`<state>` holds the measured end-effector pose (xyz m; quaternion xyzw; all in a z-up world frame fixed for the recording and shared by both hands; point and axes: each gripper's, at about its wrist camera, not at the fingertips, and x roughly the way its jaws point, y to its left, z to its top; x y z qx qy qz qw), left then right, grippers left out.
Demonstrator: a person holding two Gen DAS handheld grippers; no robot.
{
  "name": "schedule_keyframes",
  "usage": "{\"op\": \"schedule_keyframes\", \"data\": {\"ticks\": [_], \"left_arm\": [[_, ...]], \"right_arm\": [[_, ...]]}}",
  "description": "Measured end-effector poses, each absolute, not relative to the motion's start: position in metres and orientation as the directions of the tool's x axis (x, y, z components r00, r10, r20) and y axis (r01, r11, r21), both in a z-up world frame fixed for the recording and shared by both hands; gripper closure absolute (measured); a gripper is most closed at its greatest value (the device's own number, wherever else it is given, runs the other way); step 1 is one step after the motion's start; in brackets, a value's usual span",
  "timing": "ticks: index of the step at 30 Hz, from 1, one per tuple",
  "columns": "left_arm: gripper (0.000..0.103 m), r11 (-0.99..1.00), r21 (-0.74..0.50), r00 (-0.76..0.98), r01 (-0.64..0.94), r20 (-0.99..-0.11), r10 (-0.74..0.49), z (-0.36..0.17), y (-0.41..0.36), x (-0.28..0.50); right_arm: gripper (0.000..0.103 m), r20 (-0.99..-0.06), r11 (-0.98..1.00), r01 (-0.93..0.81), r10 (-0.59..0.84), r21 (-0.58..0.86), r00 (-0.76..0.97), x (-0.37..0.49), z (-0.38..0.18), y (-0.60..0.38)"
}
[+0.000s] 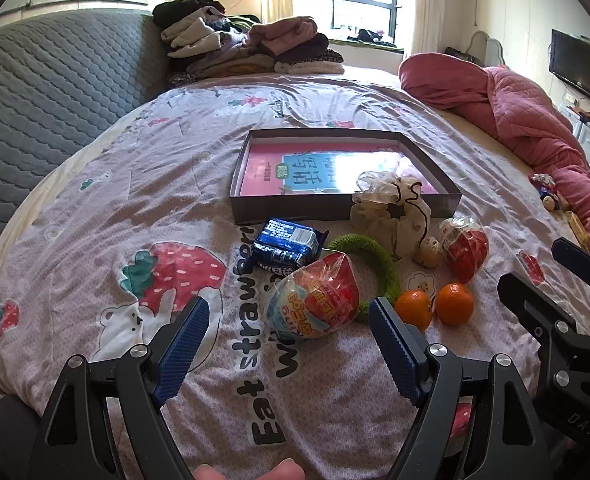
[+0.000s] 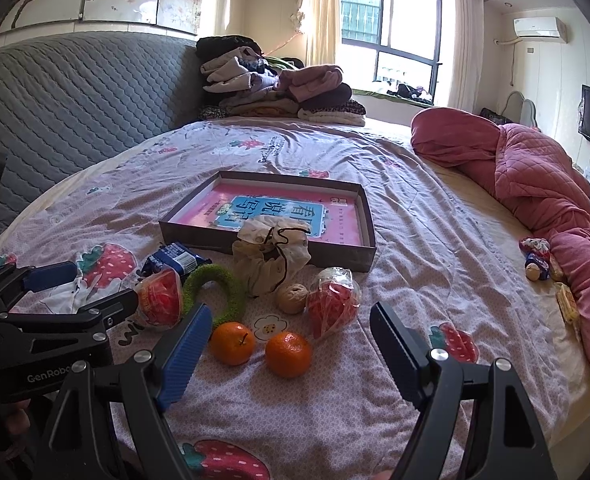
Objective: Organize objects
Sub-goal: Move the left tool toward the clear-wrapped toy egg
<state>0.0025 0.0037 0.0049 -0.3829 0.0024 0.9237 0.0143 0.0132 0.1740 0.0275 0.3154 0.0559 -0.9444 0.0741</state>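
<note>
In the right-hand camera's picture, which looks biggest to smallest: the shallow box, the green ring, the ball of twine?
1. Shallow box, clearly largest though farthest away.
2. Green ring.
3. Ball of twine, smallest.

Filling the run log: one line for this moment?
phase: start | left gripper: open, empty | right gripper: open, empty | box: holds book only | oranges: on bed
</note>
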Motion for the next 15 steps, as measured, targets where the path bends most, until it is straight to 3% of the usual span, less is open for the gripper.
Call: {"op": "schedule_keyframes", "data": {"ticks": [15], "left_arm": [[0.020, -0.999, -0.001, -0.679, -0.035, -0.733, 0.025, -0.007, 0.005, -0.001]], "right_arm": [[0.022, -0.618, -0.984, 0.171, -0.101, -0.056, -0.780, 0.013, 0.020, 0.178]]}}
